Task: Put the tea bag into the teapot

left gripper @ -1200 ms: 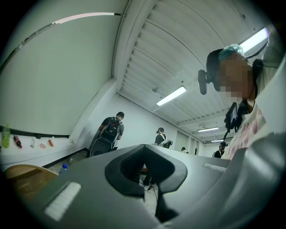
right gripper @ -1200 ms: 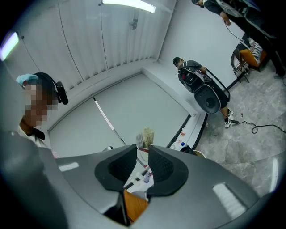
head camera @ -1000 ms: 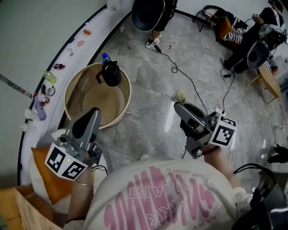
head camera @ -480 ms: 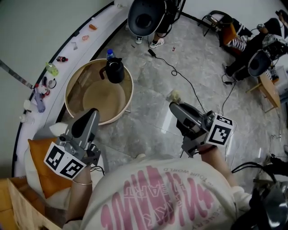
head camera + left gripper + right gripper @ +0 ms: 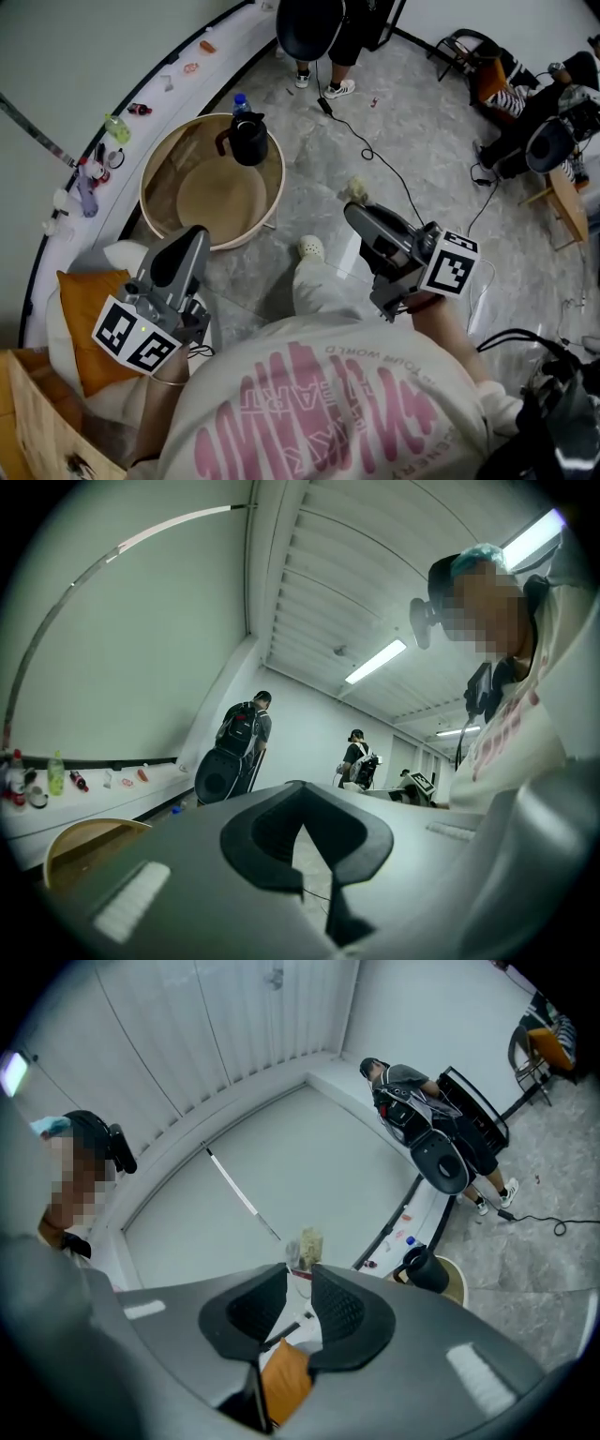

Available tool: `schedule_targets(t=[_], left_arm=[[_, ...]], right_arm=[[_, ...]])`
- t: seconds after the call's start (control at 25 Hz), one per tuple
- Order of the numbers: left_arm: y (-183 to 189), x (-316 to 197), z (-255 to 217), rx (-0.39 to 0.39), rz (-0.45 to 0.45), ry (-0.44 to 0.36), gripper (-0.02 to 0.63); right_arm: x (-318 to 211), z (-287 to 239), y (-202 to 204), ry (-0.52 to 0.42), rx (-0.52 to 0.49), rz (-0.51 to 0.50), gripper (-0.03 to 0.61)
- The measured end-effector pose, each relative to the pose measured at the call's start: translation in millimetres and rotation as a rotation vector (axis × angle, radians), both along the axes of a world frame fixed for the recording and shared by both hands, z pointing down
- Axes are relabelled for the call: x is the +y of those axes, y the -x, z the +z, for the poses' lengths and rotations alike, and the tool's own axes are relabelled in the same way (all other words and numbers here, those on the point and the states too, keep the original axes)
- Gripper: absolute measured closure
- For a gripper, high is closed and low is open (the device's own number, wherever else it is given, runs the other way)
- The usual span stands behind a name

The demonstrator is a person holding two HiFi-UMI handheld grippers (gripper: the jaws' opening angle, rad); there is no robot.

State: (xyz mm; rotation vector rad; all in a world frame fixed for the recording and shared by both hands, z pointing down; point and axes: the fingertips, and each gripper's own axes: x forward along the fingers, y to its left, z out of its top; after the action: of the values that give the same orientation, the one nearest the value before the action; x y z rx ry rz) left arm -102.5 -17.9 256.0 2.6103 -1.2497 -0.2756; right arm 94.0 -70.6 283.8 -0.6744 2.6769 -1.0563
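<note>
A black teapot (image 5: 248, 139) stands at the far rim of a round wooden table (image 5: 274, 202). My right gripper (image 5: 355, 212) is held over the floor to the right of the table, shut on a pale tea bag (image 5: 355, 190) that sticks out past its tips. In the right gripper view the tea bag (image 5: 307, 1244) pokes up between the pads of the gripper (image 5: 300, 1269), with the teapot (image 5: 427, 1269) ahead on the right. My left gripper (image 5: 192, 236) hovers at the table's near edge; in its own view the left gripper (image 5: 298, 787) has its tips together with nothing between them.
A blue-capped bottle (image 5: 241, 99) stands just behind the teapot. A curved white ledge (image 5: 141, 94) with small items runs past the table. An orange cushion (image 5: 80, 319) lies at lower left. A cable (image 5: 375, 155) crosses the floor; people and chairs stand further off.
The whole view has shifted: the table and teapot now lie closer to my right gripper, which has moved left with the tea bag. A shoe has come into view below the table.
</note>
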Motion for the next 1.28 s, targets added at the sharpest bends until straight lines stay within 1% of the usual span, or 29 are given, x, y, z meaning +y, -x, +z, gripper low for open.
schedule_targets(t=[0.24, 0.4, 0.64, 0.92, 1.28], left_arm=[[3.4, -11.7, -4.9, -0.003, -0.058, -0.035, 0.601], [1.3, -31.1, -3.0, -0.002, -0.07, -0.015, 0.601], [0.9, -52.1, 7.6, 0.021, -0.114, -0.008, 0.601], [9.2, -120.2, -4.5, 0.027, -0.166, 0.018, 0.601], [-10.0, -212.1, 7.2, 0.039, -0.172, 0.058, 0.601]], right_arm=[[-25.4, -1.2, 14.5, -0.025, -0.013, -0.07, 0.491], [-55.0, -4.4, 17.6, -0.017, -0.033, -0.089, 0.492], [-89.3, 8.8, 11.5, -0.026, -0.023, -0.098, 0.492], [-165.8, -3.6, 28.2, -0.007, 0.006, -0.17, 0.492], [-242.9, 16.5, 55.6, 0.03, 0.047, -0.276, 0.492]])
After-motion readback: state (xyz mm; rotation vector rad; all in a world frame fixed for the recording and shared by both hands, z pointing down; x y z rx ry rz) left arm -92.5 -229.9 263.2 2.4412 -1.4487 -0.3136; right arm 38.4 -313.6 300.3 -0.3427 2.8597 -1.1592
